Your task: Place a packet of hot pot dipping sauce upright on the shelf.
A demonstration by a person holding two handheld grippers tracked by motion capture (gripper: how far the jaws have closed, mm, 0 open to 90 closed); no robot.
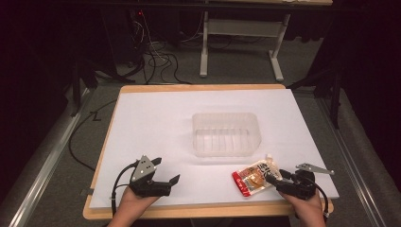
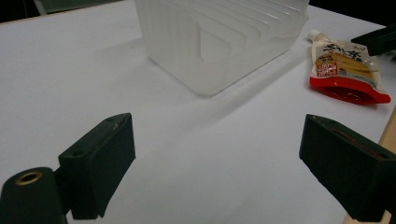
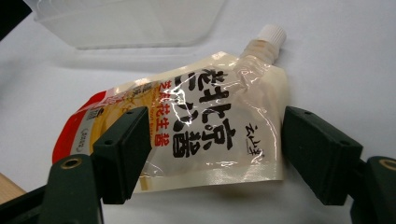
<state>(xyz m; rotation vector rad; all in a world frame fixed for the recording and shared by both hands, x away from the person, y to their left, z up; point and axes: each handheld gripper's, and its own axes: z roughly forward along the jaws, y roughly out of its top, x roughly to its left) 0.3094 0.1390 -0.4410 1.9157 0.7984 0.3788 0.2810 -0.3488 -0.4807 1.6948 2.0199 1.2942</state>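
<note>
Right gripper (image 3: pixel 212 154): jaws astride the sauce pouch (image 3: pixel 196 126), one overlapping its printed face, grip unclear.
Left gripper (image 2: pixel 215 168): wide apart, holding nothing.
Clear tub (image 1: pixel 226 134): beyond pouch, mid-table (image 1: pixel 156 118).

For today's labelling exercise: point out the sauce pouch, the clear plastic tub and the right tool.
sauce pouch (image 3: pixel 205 130), right gripper view, printed front.
clear plastic tub (image 1: pixel 226 120), high view, far rim.
right tool (image 1: pixel 278 177), high view, between its fingertips.
</note>
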